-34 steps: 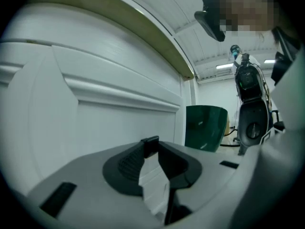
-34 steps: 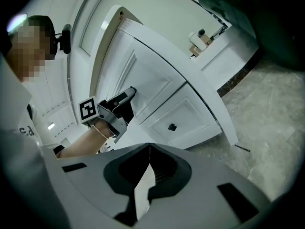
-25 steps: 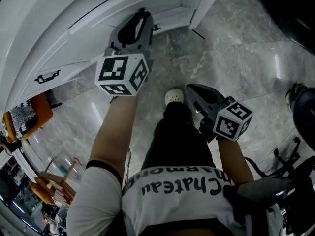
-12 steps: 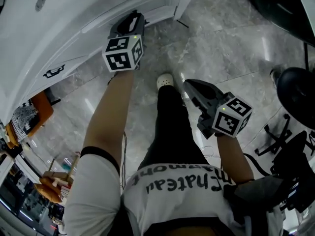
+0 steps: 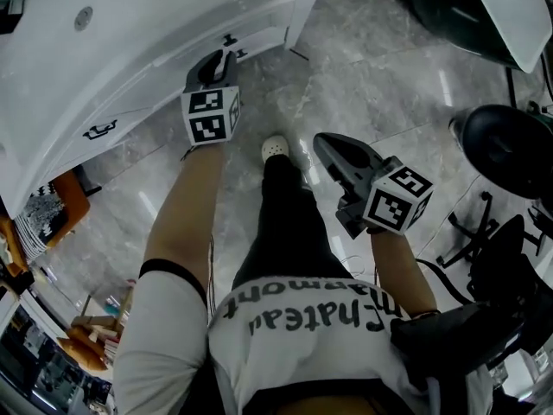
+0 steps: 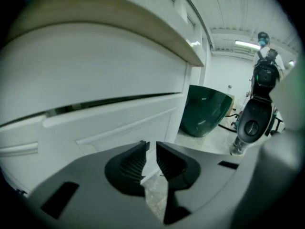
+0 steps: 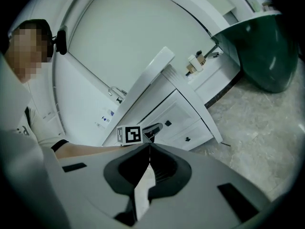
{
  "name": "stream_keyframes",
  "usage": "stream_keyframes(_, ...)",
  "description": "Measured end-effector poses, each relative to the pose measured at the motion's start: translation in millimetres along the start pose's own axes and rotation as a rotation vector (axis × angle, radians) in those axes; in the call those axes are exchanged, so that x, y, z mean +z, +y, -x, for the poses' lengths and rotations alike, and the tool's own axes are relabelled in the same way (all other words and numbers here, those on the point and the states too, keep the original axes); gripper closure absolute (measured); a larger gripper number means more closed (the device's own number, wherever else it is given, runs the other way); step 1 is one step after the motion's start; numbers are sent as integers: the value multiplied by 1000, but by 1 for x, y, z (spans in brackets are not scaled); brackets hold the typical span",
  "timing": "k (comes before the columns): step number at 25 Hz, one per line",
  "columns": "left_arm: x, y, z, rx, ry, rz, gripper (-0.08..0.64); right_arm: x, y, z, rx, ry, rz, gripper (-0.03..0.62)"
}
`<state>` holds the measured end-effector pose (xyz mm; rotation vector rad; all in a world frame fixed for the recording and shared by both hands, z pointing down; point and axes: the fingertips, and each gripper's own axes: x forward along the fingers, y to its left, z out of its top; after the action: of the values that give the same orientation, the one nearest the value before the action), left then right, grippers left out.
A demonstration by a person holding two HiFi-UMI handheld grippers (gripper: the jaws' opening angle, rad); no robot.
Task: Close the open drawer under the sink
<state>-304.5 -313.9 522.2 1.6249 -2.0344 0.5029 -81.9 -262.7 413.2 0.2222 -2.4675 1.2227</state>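
The white vanity (image 5: 130,50) runs across the upper left of the head view. Its drawer fronts (image 5: 259,33) carry small black handles (image 5: 101,131). My left gripper (image 5: 218,59) points at a drawer front, just short of it. In the left gripper view the panelled drawer front (image 6: 119,125) fills the space behind the jaws, with a dark slit along its top edge. The left gripper's (image 6: 151,146) jaws are closing, with a narrow gap and nothing between them. My right gripper (image 5: 321,143) hangs over the floor beside my leg, tips together and holding nothing (image 7: 149,144).
A dark green basin (image 6: 205,111) stands on the grey marble floor (image 5: 389,85) past the vanity's end. A black chair base (image 5: 505,150) sits at the right. My white shoe (image 5: 275,149) is between the grippers. An orange chair (image 5: 65,201) stands at far left.
The head view has pulled up and away from the vanity. The left gripper looks smaller and stays by the drawer front. The right gripper has risen beside my leg.
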Motion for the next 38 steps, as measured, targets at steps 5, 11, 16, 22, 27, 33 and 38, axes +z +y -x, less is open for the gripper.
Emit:
stream_keyframes(5, 39, -35, 70, -122, -61, 68, 539, 21, 41, 22, 27, -27, 77, 581)
stream_keyframes(11, 104, -82, 170, -270, -196, 196, 551, 43, 103, 64, 84, -75, 227, 581)
stream_keyframes(16, 130, -124, 286, -367, -350, 336, 551, 60, 155, 114, 135, -131, 326, 581)
stream_keyframes(22, 161, -155, 386, -336, -412, 219, 551, 81, 208, 178, 149, -212, 441, 581)
stream_keyframes(27, 189, -178, 443, -355, -492, 137, 551, 82, 243, 208, 158, -239, 514, 581)
stream_keyframes(33, 183, -187, 474, -342, -470, 22, 551, 83, 265, 222, 158, -267, 577, 581)
stream_keyframes(38, 178, -184, 483, -327, -486, 48, 551, 78, 263, 229, 125, -265, 587, 581)
